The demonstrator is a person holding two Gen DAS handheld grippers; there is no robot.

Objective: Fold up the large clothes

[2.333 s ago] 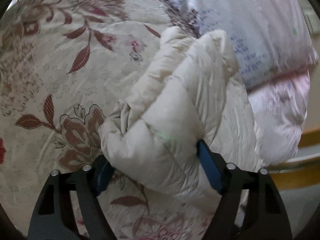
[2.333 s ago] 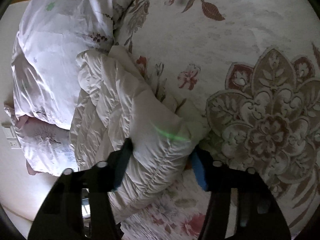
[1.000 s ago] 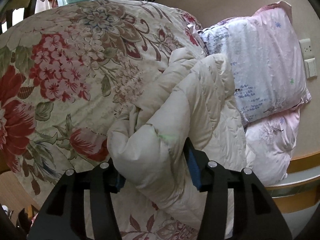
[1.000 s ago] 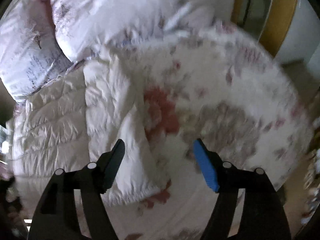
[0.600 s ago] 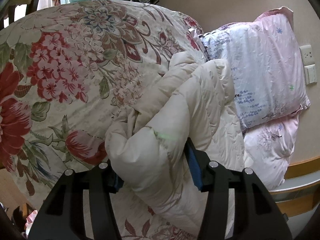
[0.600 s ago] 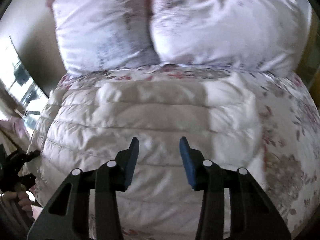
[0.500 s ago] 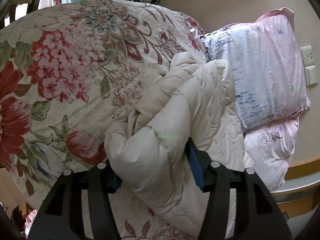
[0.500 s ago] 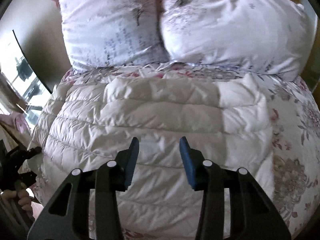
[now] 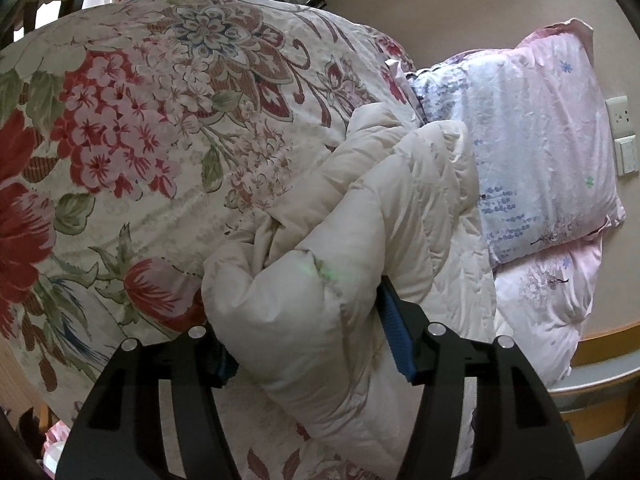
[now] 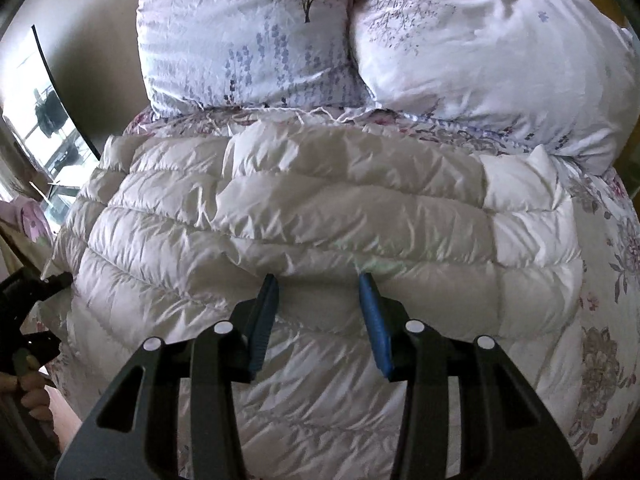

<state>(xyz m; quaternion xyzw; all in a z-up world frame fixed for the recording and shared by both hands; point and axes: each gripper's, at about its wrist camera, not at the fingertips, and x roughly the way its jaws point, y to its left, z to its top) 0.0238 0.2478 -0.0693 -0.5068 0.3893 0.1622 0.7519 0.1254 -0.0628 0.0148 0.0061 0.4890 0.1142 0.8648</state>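
My left gripper (image 9: 308, 336) is clamped on a thick bunched fold of the jacket (image 9: 352, 240); the padding bulges out between and over both blue pads (image 9: 396, 338), left pad mostly buried. My right gripper (image 10: 318, 320) is part open, holding nothing I can see. Its fingertips sit just over the jacket (image 10: 320, 208), maybe brushing it, contact unclear. Jacket lies on the floral quilt (image 9: 140, 120), spread flat and wide in the right view, quilted bands running across, far edge against 2 pillows (image 10: 460, 52). From the left view, the gripped fold rises off the quilt, the rest trails toward the pillows (image 9: 532, 152). Wall sockets (image 9: 622, 140) beside them.
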